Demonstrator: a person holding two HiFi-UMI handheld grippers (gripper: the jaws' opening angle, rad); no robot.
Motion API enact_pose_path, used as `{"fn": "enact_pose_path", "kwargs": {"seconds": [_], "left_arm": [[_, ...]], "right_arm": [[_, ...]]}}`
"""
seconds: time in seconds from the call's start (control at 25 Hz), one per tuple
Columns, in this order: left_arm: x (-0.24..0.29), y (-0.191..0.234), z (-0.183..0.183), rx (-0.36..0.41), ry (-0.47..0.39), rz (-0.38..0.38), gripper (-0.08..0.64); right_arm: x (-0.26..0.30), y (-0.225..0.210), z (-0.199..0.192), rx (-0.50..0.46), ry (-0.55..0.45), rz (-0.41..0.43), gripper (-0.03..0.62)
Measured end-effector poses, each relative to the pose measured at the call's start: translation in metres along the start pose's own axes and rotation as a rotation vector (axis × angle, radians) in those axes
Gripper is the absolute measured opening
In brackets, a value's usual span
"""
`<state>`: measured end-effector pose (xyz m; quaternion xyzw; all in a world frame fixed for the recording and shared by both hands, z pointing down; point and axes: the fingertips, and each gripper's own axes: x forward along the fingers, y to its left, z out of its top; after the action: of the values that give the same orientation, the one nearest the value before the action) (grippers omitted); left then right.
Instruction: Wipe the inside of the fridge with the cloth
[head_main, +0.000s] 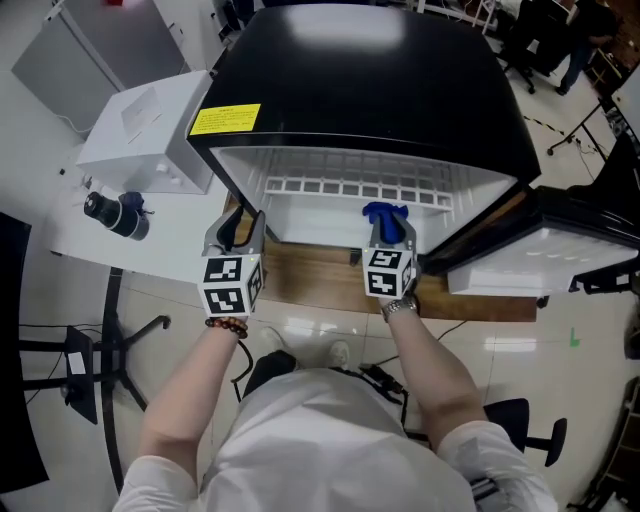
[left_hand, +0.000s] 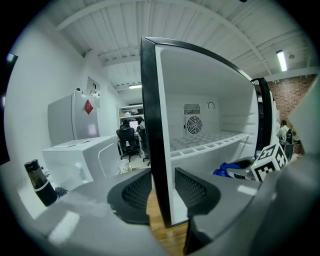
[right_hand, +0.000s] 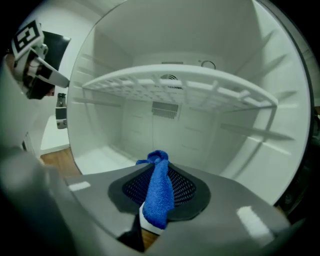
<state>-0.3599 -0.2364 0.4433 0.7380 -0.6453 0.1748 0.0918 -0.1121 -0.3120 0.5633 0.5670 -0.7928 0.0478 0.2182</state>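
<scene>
**A:** Where's the cloth?

**B:** The blue cloth (right_hand: 160, 195) is pinched in the right gripper (right_hand: 159, 187). The jaws are closed tight on it, a tuft pokes out past the tips and a tail hangs back toward the camera.

**A:** Is it inside the fridge?

**B:** It's at the mouth. In the head view the gripper tips sit just over the front lip of the fridge (head_main: 370, 90) floor, below the white grid shelf (right_hand: 170, 85). I can't tell whether the cloth touches the liner.

**A:** Left side?

**B:** The left gripper (left_hand: 162, 187) straddles the front edge of the fridge's left side wall. One jaw is outside on the black skin, the other inside on the white liner. The pads sit hard up against both faces, so it reads as clamped.

**A:** Door?

**B:** The door (head_main: 560, 250) is swung open to the right, white inner face up.

**A:** Surroundings?

**B:** The fridge sits on a wooden board (head_main: 320, 285). There's a round fan grille (left_hand: 194, 124) on the rear wall. A white worktop (head_main: 80, 235) to the left carries a white box (head_main: 150, 130) and a black bottle (head_main: 115, 213). The bottle stands near the worktop's front edge, apart from the box.
</scene>
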Motion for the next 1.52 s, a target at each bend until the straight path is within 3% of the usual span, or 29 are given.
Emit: {"fn": "enact_pose_path", "kwargs": {"seconds": [0.16, 0.32, 0.6, 0.76, 1.52], "left_arm": [[0.001, 0.000, 0.001, 0.006, -0.006, -0.007, 0.138], [0.001, 0.000, 0.002, 0.011, -0.004, -0.030, 0.137], [0.000, 0.000, -0.001, 0.033, 0.006, -0.073, 0.138], [0.001, 0.000, -0.002, 0.051, 0.007, -0.092, 0.137], [0.000, 0.002, 0.001, -0.017, -0.027, -0.086, 0.133]], "right_arm": [[-0.011, 0.074, 0.026, -0.021, -0.063, 0.139, 0.077], [-0.011, 0.143, 0.031, -0.060, -0.064, 0.247, 0.078], [0.010, 0.205, 0.007, -0.169, 0.018, 0.317, 0.077], [0.015, 0.194, -0.007, -0.183, 0.056, 0.282, 0.078], [-0.011, 0.064, -0.052, -0.118, 0.125, 0.072, 0.077]]}}
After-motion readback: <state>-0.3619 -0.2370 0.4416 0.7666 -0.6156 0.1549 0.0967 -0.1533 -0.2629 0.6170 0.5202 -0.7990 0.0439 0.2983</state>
